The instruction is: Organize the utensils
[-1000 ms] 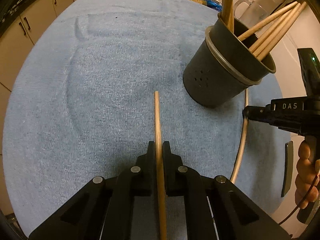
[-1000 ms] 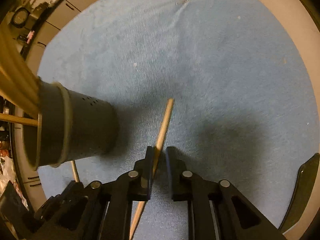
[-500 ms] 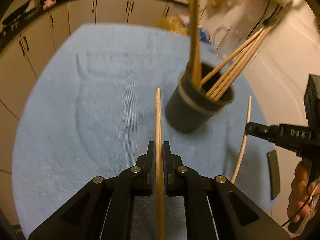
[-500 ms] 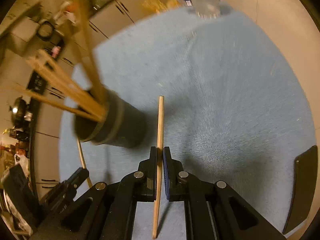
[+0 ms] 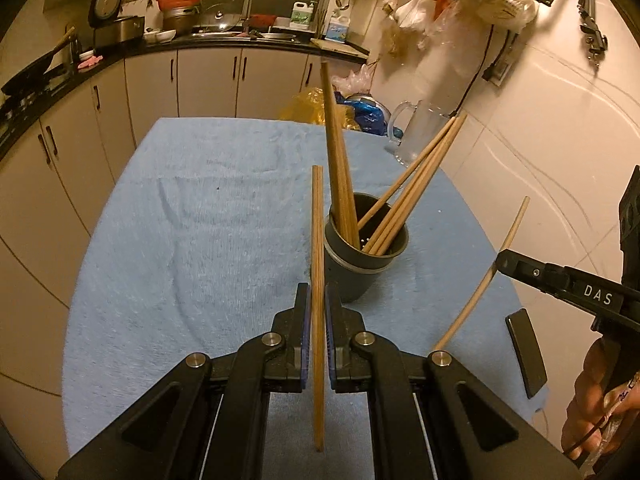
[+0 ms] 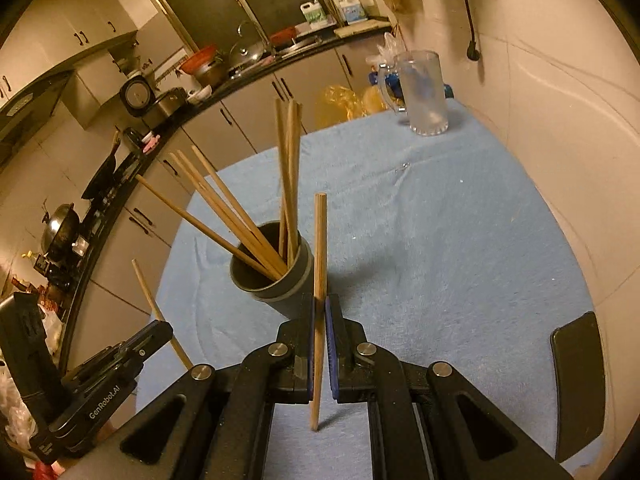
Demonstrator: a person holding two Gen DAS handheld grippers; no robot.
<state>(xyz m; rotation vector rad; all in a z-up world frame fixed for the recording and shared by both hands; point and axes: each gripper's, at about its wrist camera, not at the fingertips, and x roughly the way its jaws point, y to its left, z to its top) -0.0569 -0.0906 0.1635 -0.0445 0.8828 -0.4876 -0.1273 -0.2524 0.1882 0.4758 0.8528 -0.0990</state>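
Wooden chopstick (image 5: pixel 317 280) pinched between the pads of the left tongs (image 5: pixel 317 312); its lower end runs behind the tong frame. Right tongs (image 6: pixel 319 316) pinch a second chopstick (image 6: pixel 319 264), lifted clear of the blue towel (image 6: pixel 440 240) on the table. Dark grey holder (image 5: pixel 352 276) stands just beyond both, several chopsticks inside; their lower ends hidden. Glass mug (image 6: pixel 424 92) near the far edge.

holder (image 5: pixel 362 270) on towel (image 5: pixel 192 240) | chopsticks (image 5: pixel 340 184) in holder | mug (image 6: pixel 424 92) behind, far edge
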